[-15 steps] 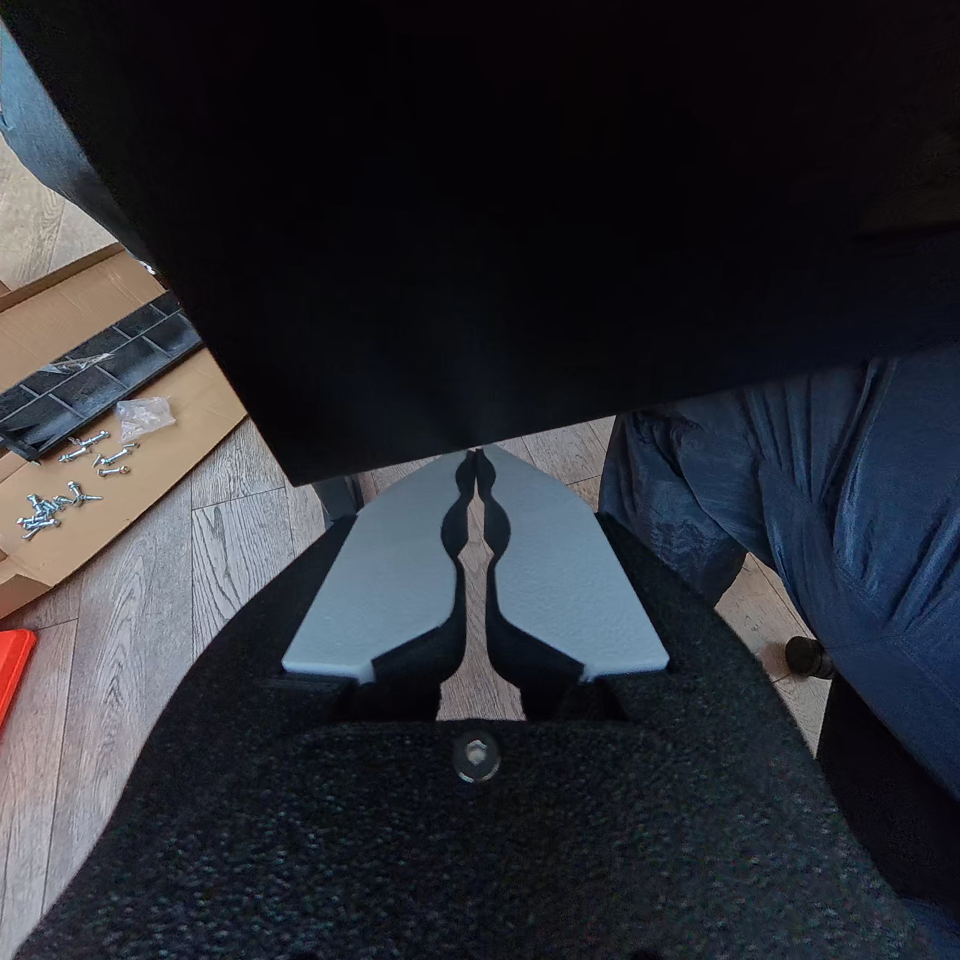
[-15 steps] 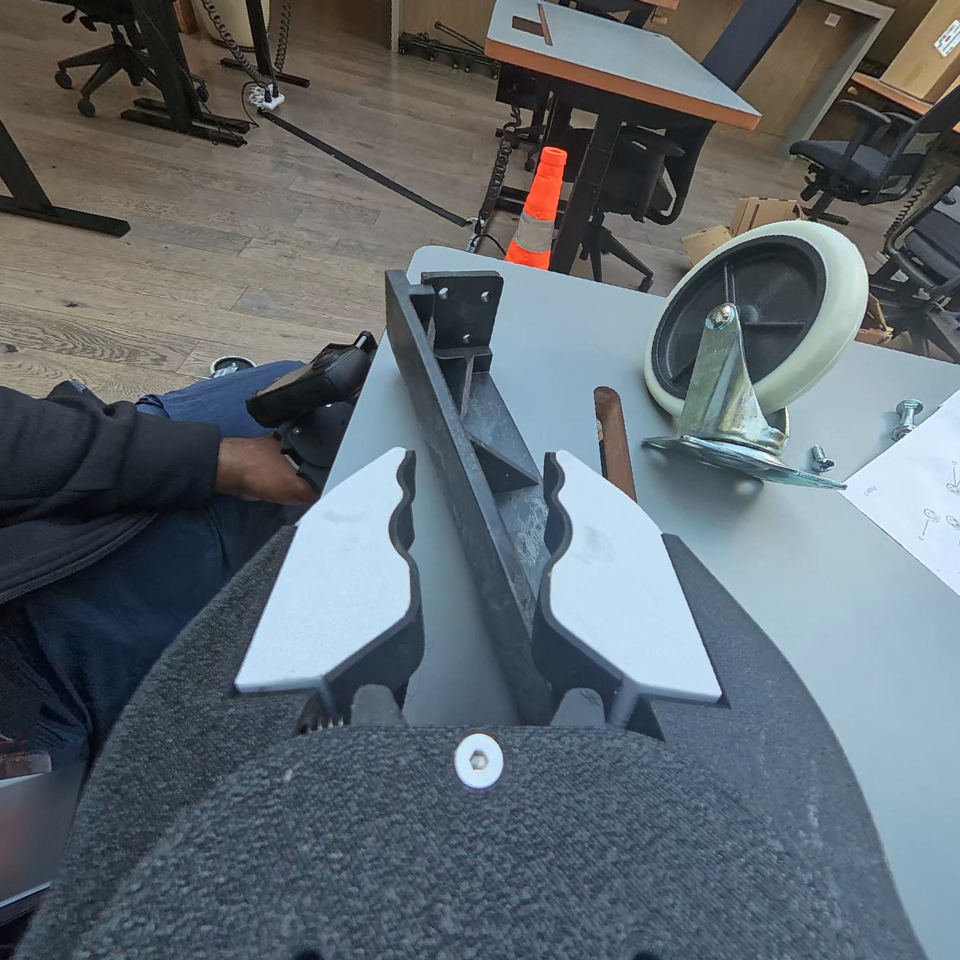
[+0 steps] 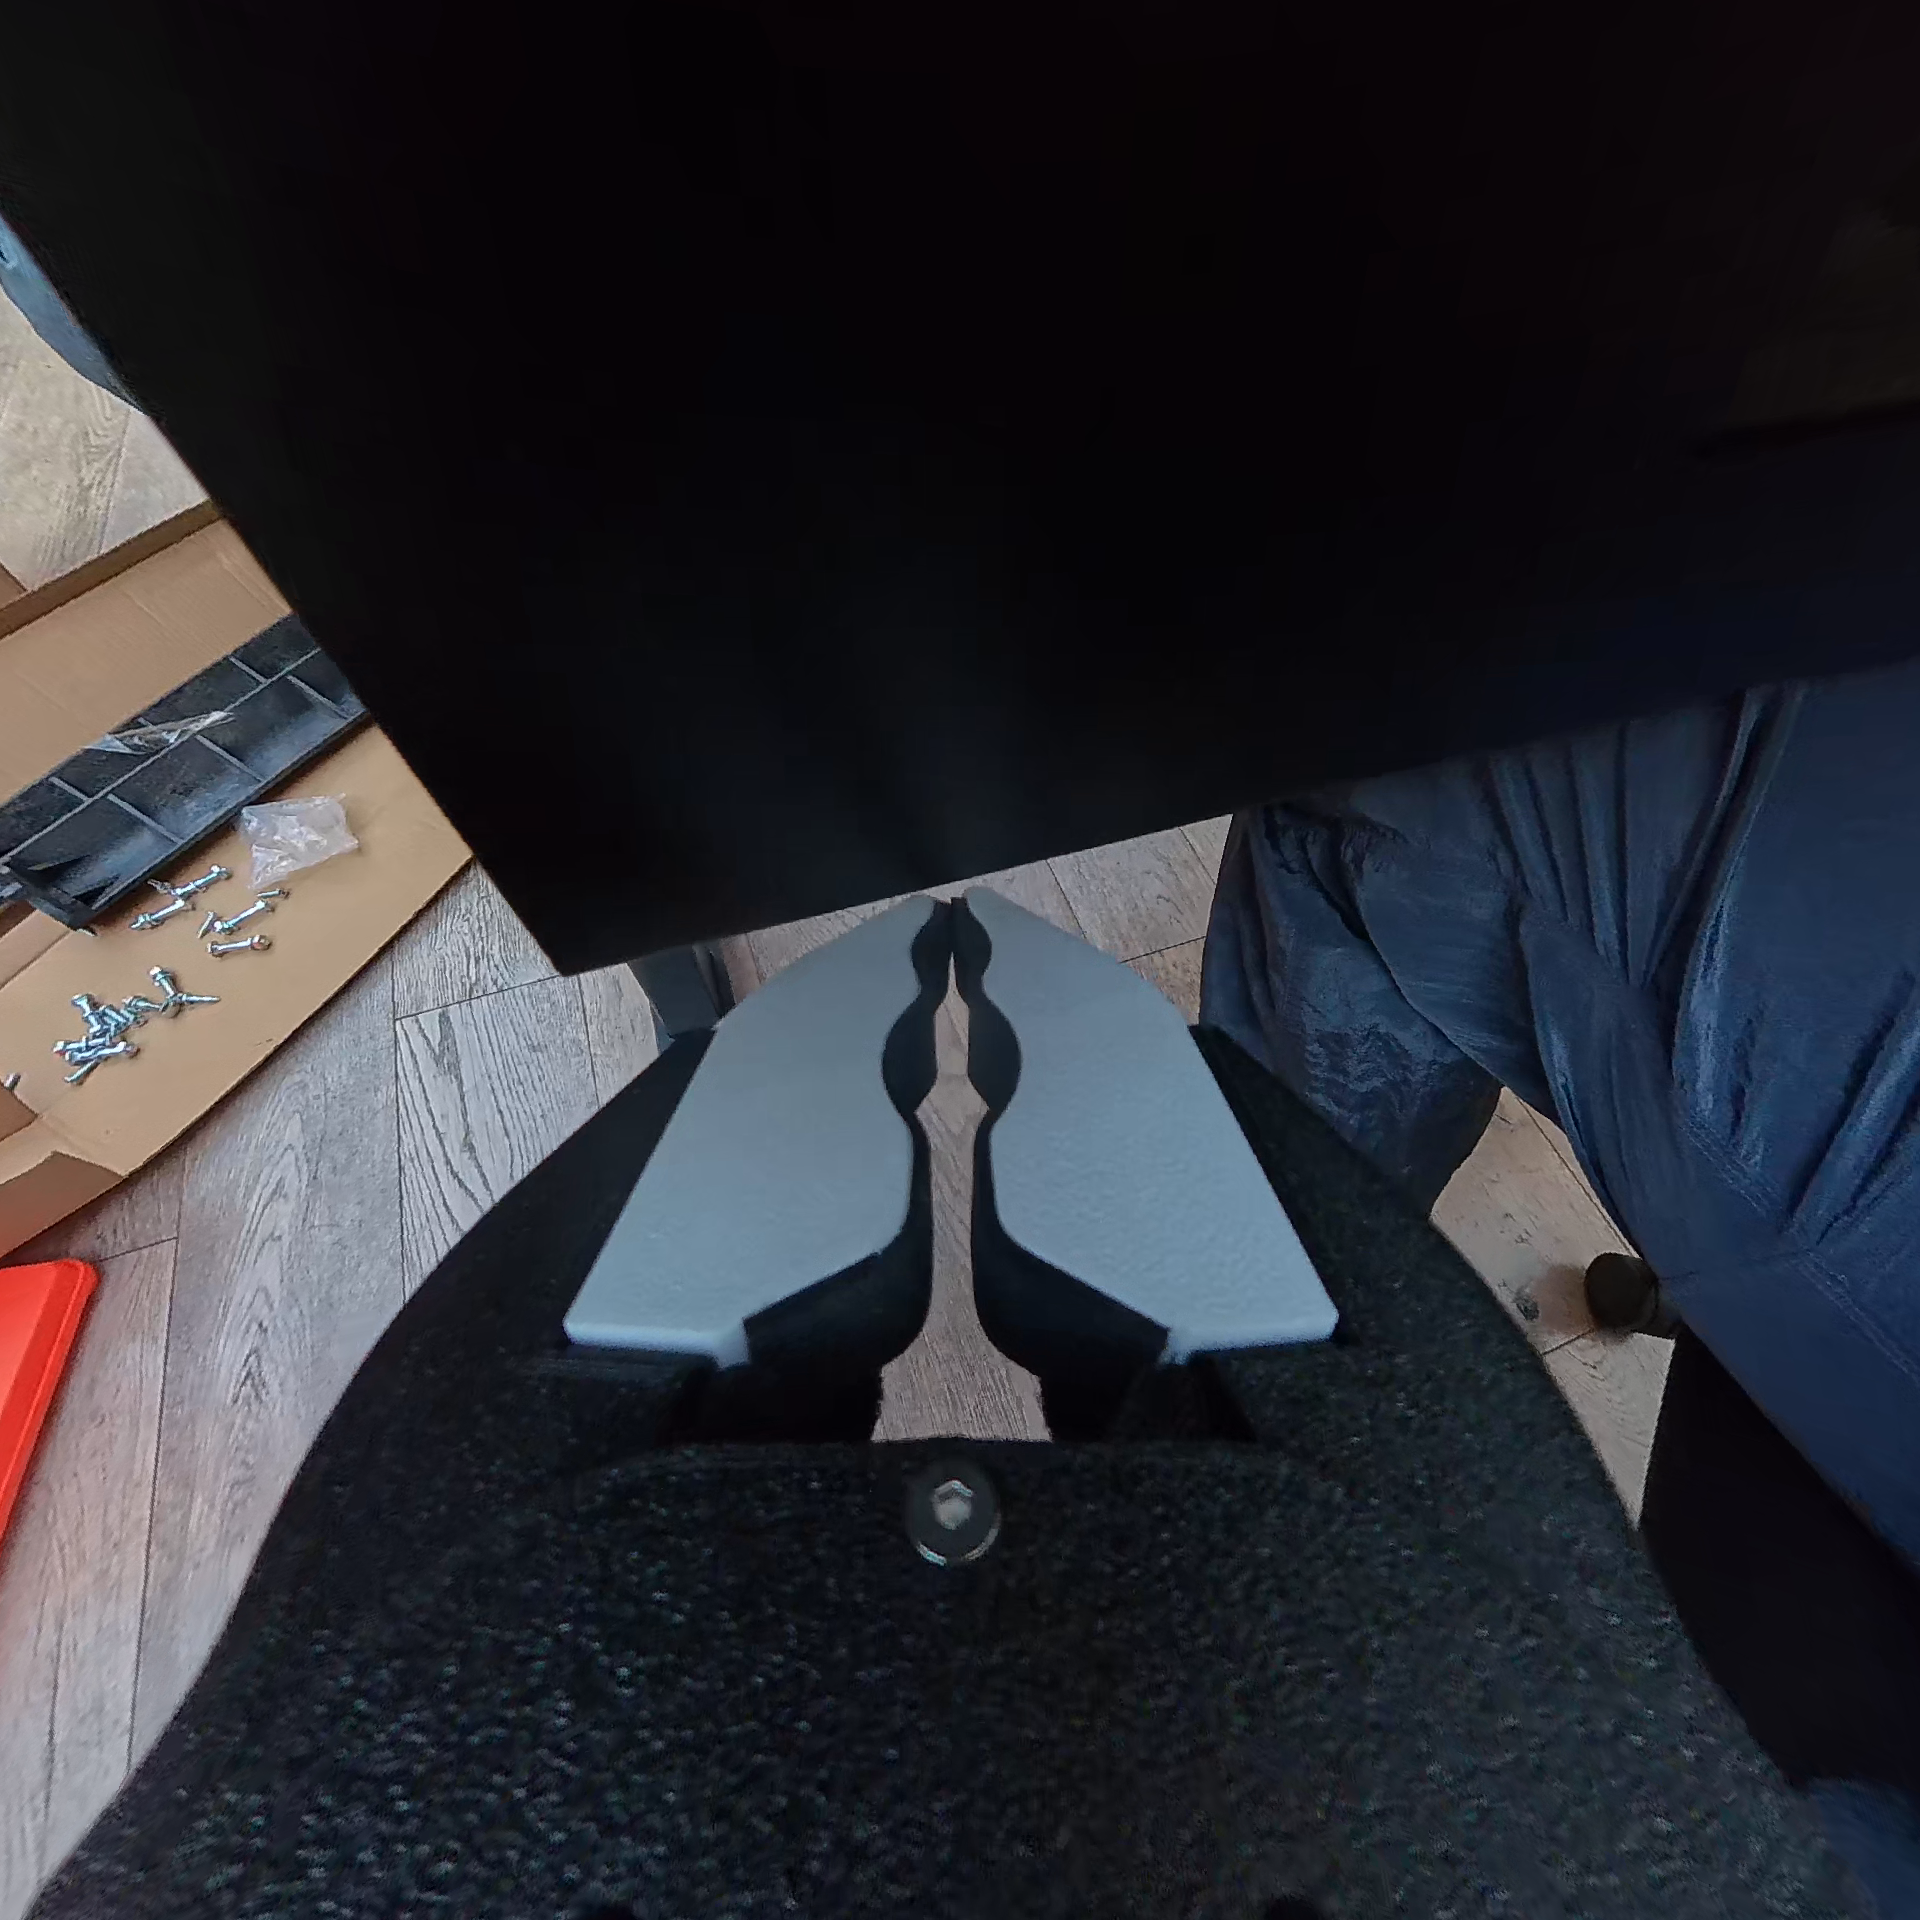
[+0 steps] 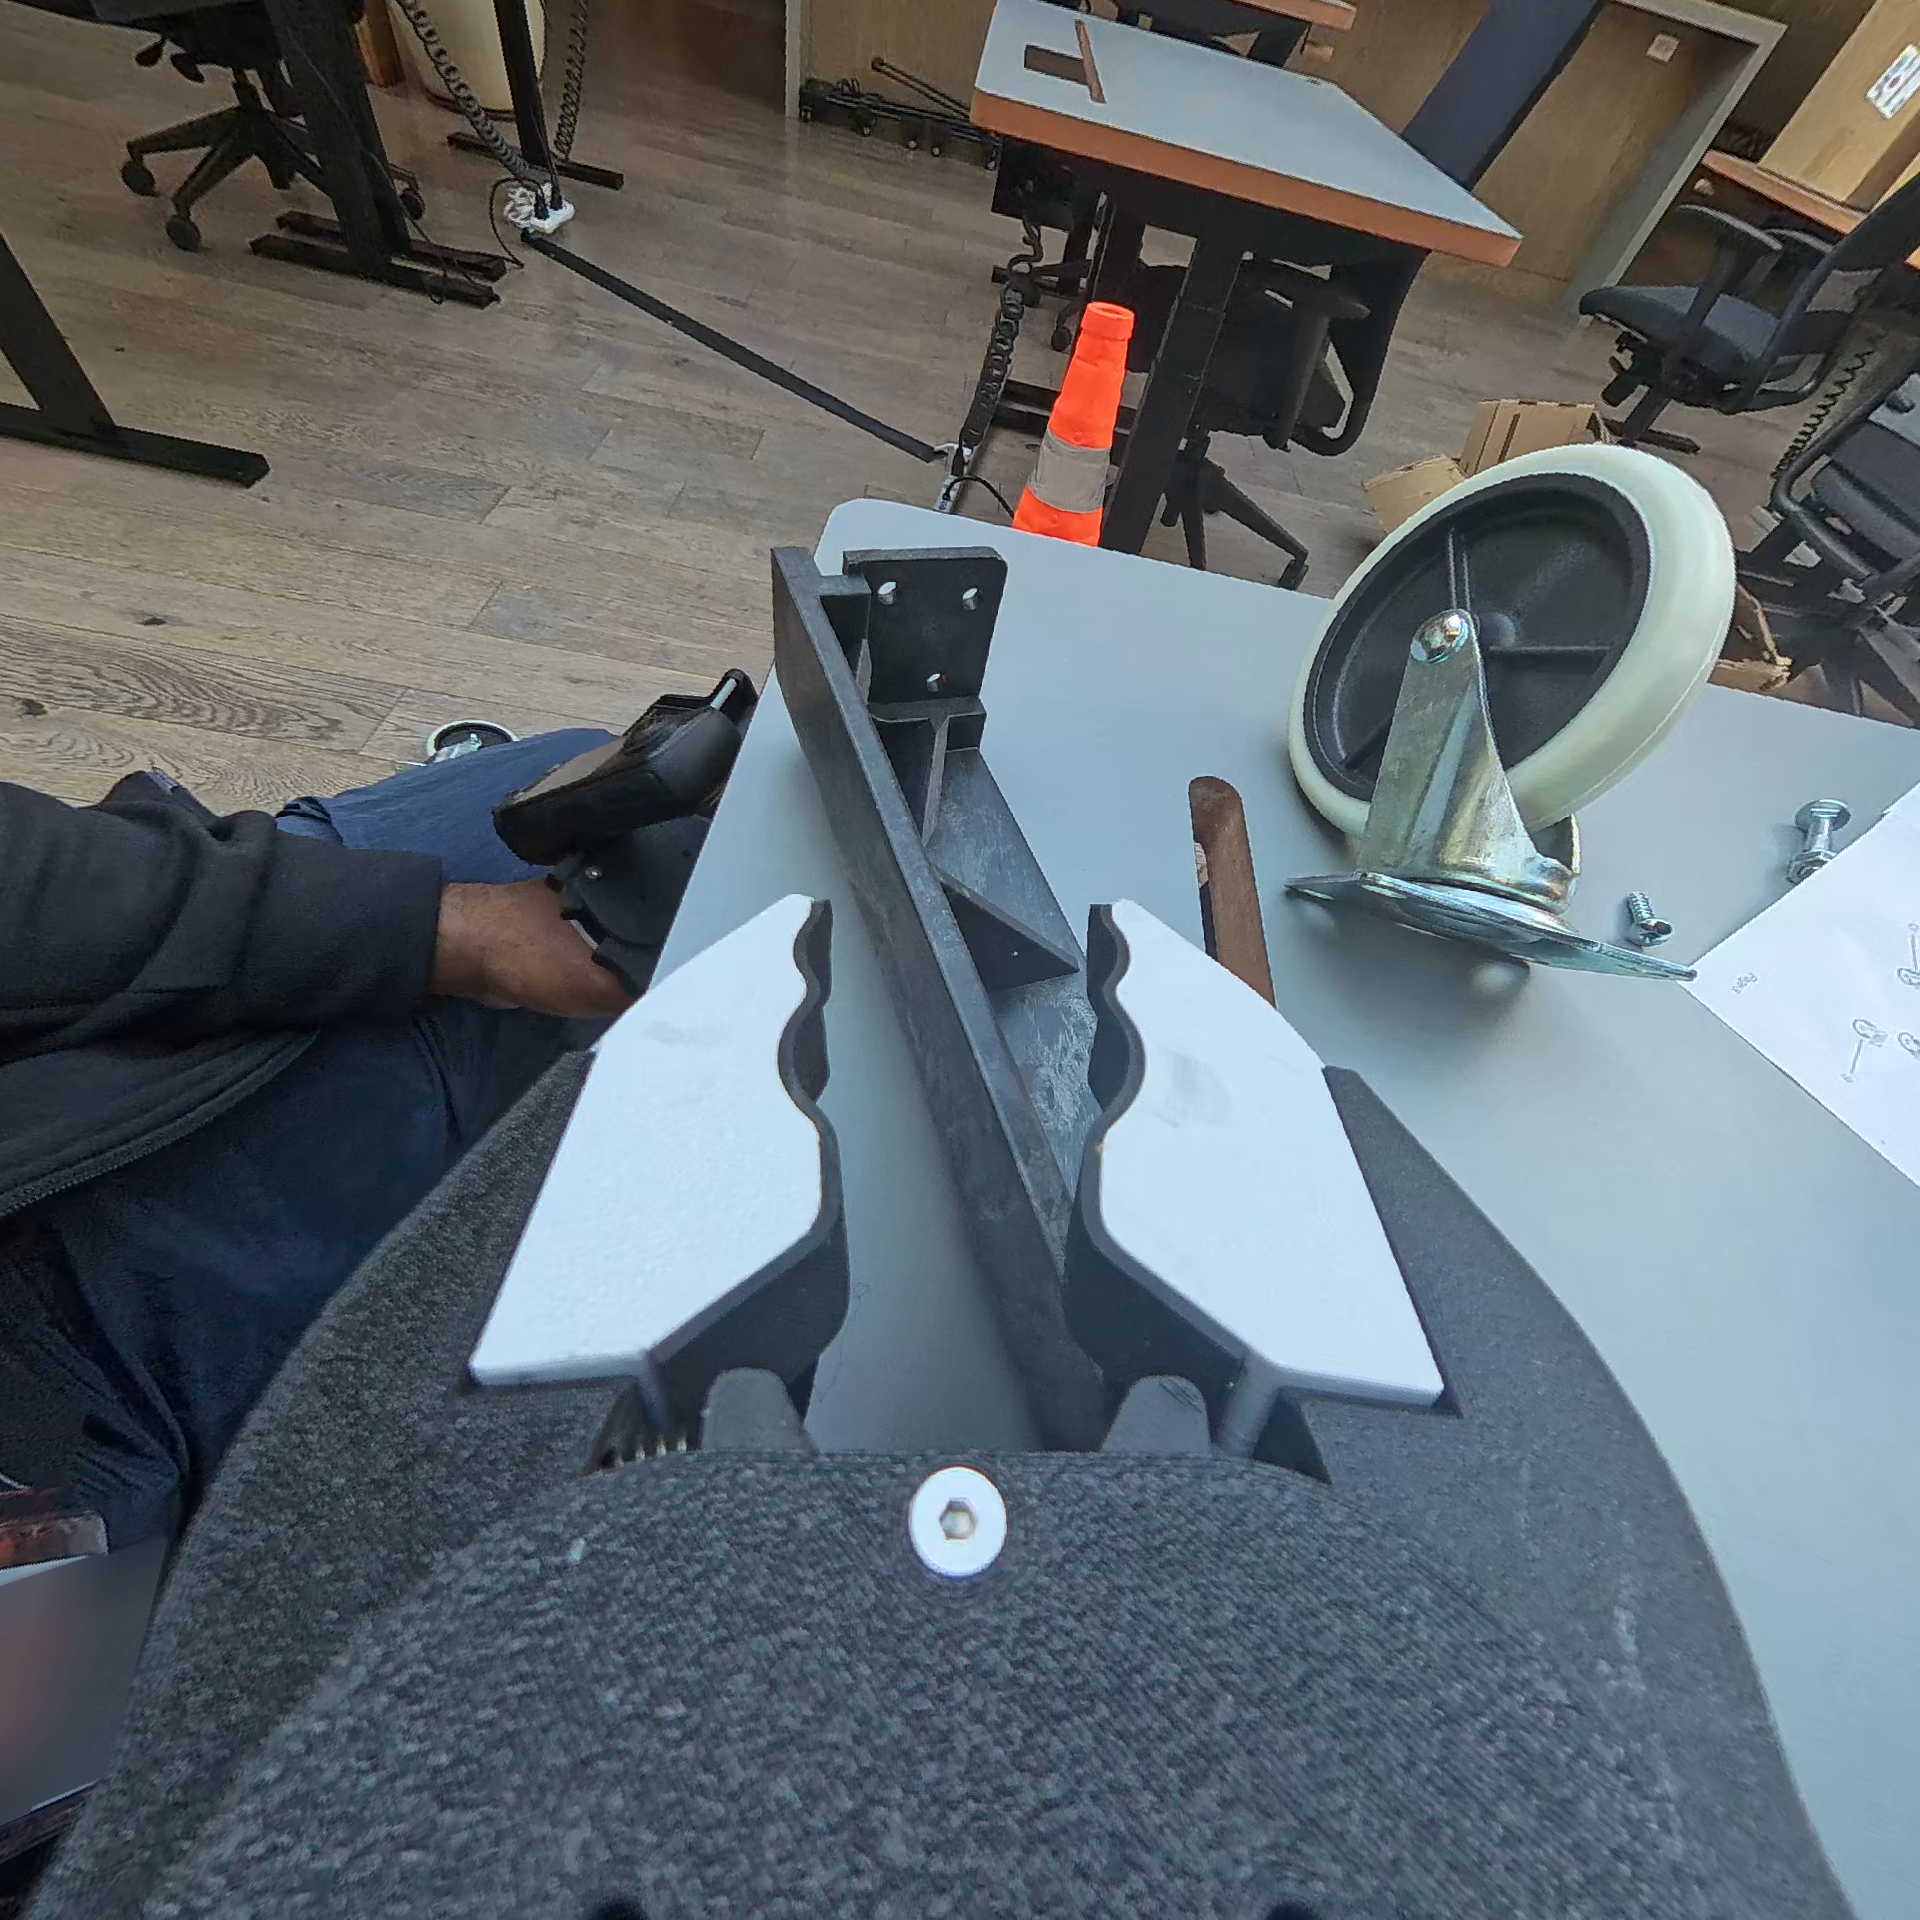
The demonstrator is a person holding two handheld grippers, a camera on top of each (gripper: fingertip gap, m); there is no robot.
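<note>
My right gripper (image 4: 958, 909) is open and straddles a long black plastic part (image 4: 894, 831) lying on the grey table (image 4: 1143, 675). The right finger (image 4: 1195, 1091) lies against the part's flat base. Bare table shows between the left finger (image 4: 717, 1091) and the part's upright wall. My left gripper (image 3: 954, 909) is shut with nothing between its tips, held low under the dark underside of the table (image 3: 935, 416). It also shows in the right wrist view (image 4: 634, 790), in a hand at the table's left edge.
A large white caster wheel (image 4: 1507, 665) with a metal plate stands right of the part, beside a brown strip (image 4: 1231, 894), loose bolts (image 4: 1818, 831) and a paper sheet (image 4: 1849, 997). On the floor lie cardboard (image 3: 208, 727) with bolts (image 3: 156, 977), a black grid part (image 3: 187, 769) and an orange object (image 3: 31, 1351). About 25 cm separates my left fingertips from my right.
</note>
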